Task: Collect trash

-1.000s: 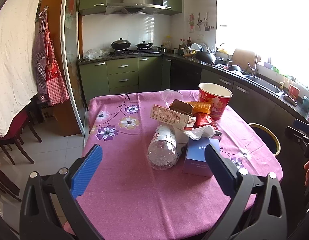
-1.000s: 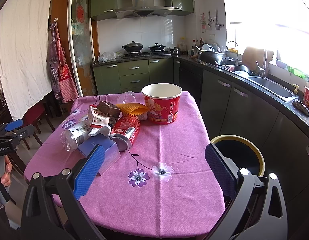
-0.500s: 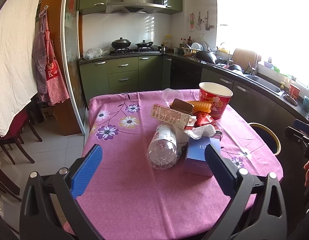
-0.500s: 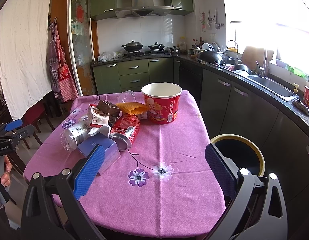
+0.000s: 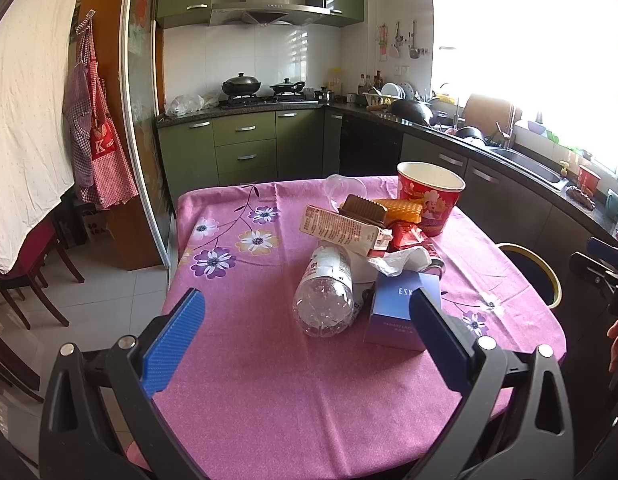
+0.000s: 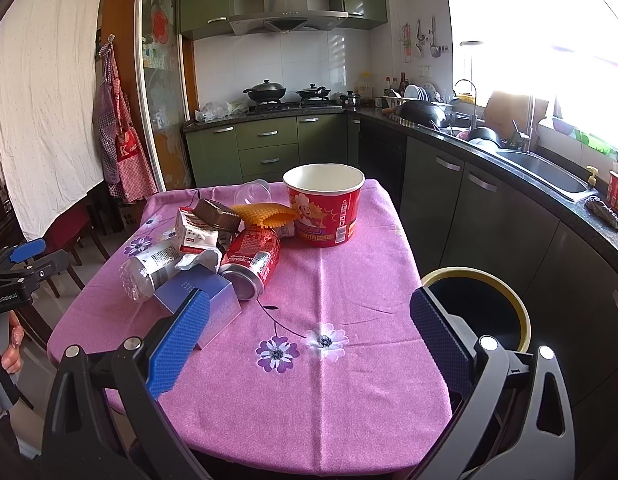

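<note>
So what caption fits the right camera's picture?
Open right gripper hovers over a pink table of trash, bin waiting alongside.

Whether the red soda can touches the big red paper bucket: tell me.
Apart. In the right wrist view, a strip of pink tablecloth shows between the soda can lying on its side and the upright paper bucket.

A table [image 6: 349, 360] under a pink flowered cloth carries a red paper bucket [image 6: 324, 210]; left of the bucket lie a red can [image 6: 251, 260], a clear bottle [image 5: 327, 300], a blue box [image 5: 401, 312] and wrappers
</note>
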Demonstrator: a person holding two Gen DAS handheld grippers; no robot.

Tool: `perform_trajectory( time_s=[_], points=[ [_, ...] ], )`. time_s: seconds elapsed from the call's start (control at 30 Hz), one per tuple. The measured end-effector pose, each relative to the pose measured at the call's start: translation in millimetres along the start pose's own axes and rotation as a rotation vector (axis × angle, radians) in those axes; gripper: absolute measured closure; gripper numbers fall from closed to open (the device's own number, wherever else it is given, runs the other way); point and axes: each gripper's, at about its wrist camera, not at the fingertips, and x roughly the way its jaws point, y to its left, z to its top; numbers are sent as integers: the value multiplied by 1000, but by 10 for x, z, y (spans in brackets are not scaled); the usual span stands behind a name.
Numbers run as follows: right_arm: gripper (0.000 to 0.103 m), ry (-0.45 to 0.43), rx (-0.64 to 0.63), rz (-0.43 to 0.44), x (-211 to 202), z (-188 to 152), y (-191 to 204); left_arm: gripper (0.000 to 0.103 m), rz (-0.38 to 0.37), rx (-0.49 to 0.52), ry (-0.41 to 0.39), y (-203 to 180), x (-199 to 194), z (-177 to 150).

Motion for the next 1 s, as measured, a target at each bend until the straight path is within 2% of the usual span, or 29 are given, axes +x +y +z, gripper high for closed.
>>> perform_trajectory(
  time_s=[1.0],
  points=[
    [4, 10, 2, 3, 47, -37, 1, 6, 0, 6, 8, -17, 11, -2]
  ],
)
